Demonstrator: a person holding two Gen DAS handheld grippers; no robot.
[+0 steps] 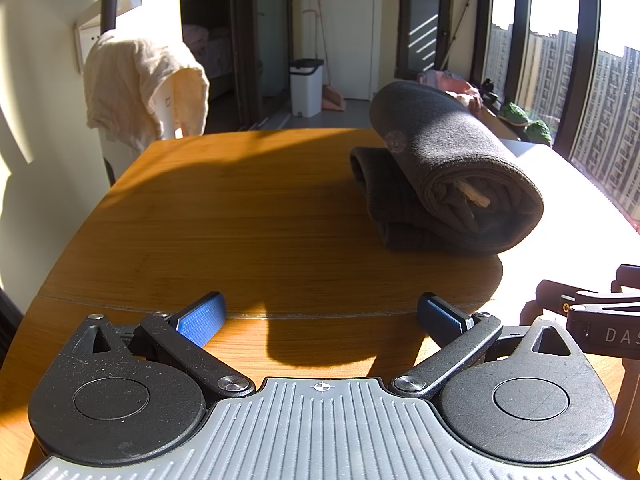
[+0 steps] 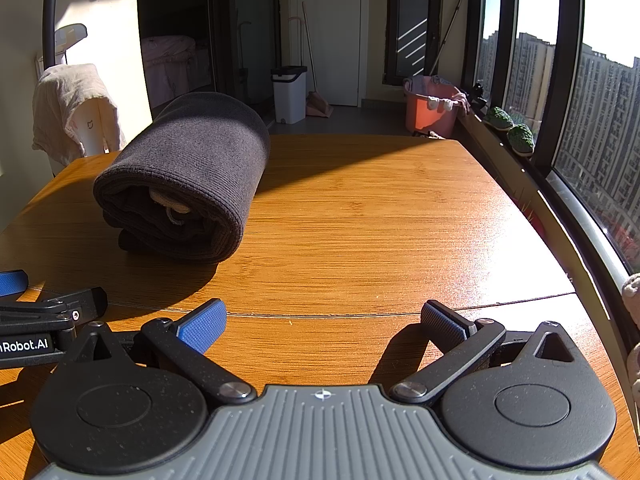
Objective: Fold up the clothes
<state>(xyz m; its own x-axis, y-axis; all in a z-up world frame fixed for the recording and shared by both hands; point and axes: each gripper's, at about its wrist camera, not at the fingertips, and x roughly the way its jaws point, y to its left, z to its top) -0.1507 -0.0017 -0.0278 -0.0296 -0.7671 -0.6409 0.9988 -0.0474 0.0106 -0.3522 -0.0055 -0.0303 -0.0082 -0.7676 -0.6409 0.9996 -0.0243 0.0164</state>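
1. I see the dark grey rolled garment (image 1: 448,168) lying on the wooden table (image 1: 240,216), ahead and to the right of my left gripper (image 1: 322,314), and ahead and to the left of my right gripper (image 2: 324,320); neither touches it.
2. Both grippers sit low over the near table edge, level and pointing forward, jaws spread wide with nothing between them, blue pads (image 2: 202,328) facing inward.
3. My left view catches the right gripper's black body at its right edge; my right view shows the left gripper at its left edge.
4. Only the right view shows an orange tub (image 2: 430,110) and green plants (image 2: 520,138) by the window.
5. Behind the table I see a pale cloth (image 1: 140,88) draped over a white appliance, a white bin (image 1: 306,86), and a sunlit window (image 2: 592,120) with tower blocks outside.
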